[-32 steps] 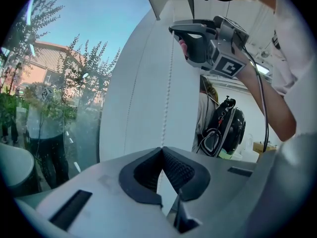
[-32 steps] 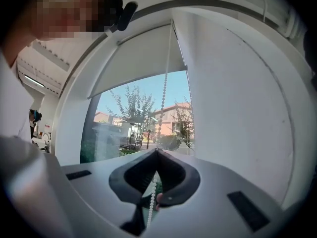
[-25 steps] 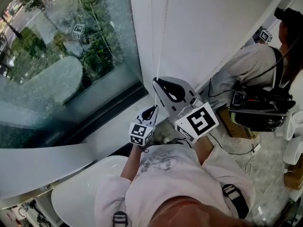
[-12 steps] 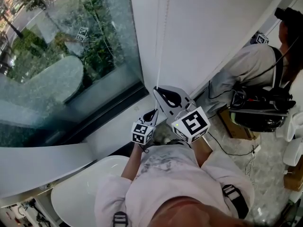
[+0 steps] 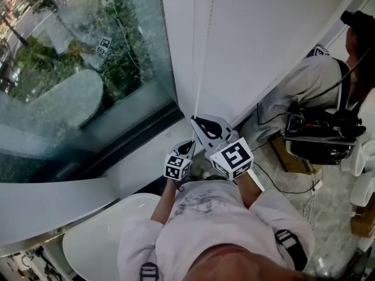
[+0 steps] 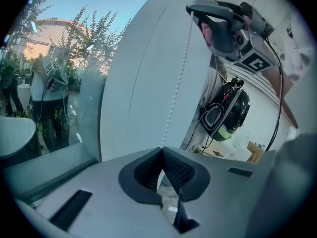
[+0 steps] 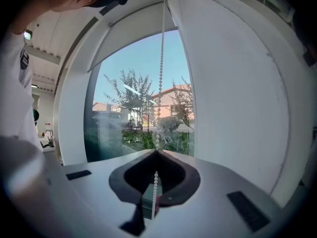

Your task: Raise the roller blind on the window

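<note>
Looking down, the head view has both grippers close together in front of a plain white wall panel [image 5: 263, 34] beside the large glass window pane [image 5: 88, 69]. The left gripper [image 5: 189, 144] sits lower and nearer the glass. The right gripper [image 5: 198, 119] is just above and beside it. A thin white bead chain [image 5: 203, 57] drops along the wall to them, but from here the hold on it is too small to make out.

The gripper views settle that. In the left gripper view the jaws are pressed together at their tips and the chain rises straight out of that point, so they pinch it. In the right gripper view the jaws also meet at the tips, nipping the chain, which hangs on down between the dark pads [image 7: 176, 175].

Only the right gripper view shows the white fabric roller blind [image 7: 136, 31]. Its lower edge sits high on the window, with most of the glass bare beneath it and trees and buildings beyond. Only the left gripper view shows the right gripper from the side, higher up along the chain. The head view alone takes in a second person [image 5: 310, 81] with a black backpack at the right, and a white rounded tub [image 5: 99, 244] at the lower left.
</note>
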